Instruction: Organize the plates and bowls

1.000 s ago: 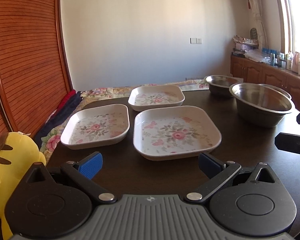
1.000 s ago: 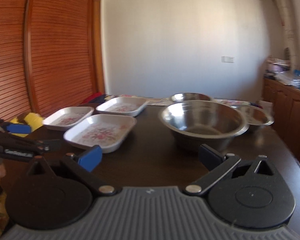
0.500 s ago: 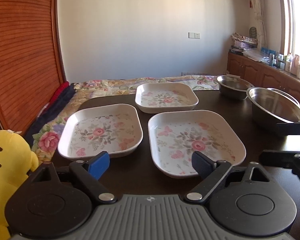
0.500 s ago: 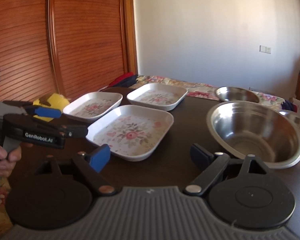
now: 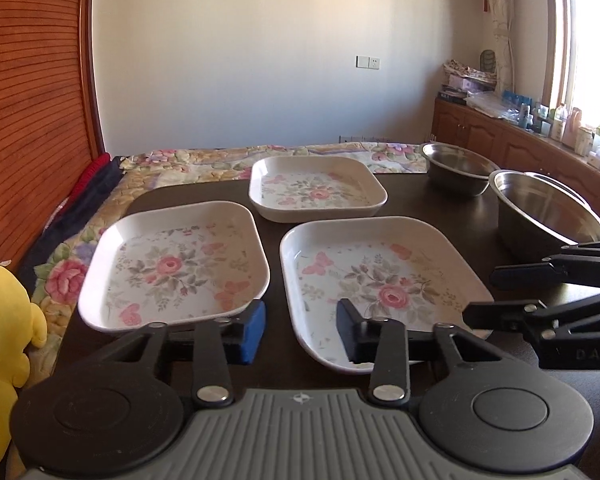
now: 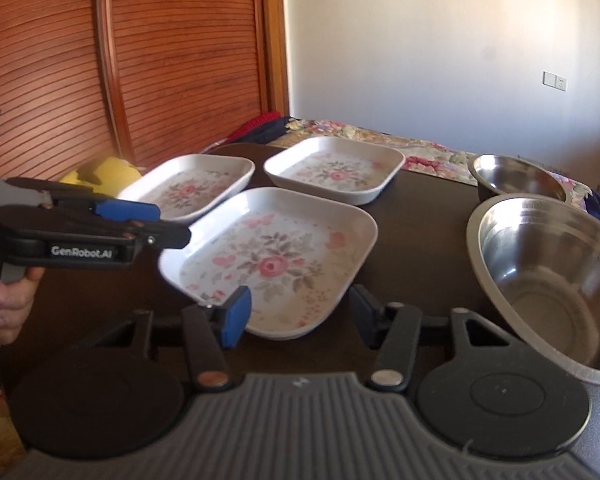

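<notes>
Three white square floral plates lie on a dark table [image 5: 272,360]: a left plate [image 5: 172,268], a near right plate [image 5: 380,284] and a far plate [image 5: 316,188]. Two steel bowls stand at the right, a large one [image 5: 548,216] and a smaller one [image 5: 456,168] behind it. My left gripper [image 5: 300,330] is open and empty, low at the near edges of the left and near right plates. My right gripper [image 6: 296,312] is open and empty, just above the near corner of the near right plate [image 6: 272,256]. The large bowl [image 6: 548,280] is to its right.
A yellow plush toy [image 5: 4,320] sits off the table's left edge. A floral quilt [image 5: 204,160] lies behind the table, beside a wooden slatted wall [image 6: 140,60]. A cluttered wooden counter [image 5: 540,136] runs along the right under a window.
Both grippers have moved forward and down toward the plates, and their jaws have narrowed somewhat. The right gripper has swung left toward the near right plate. Plates and bowls have not moved.
</notes>
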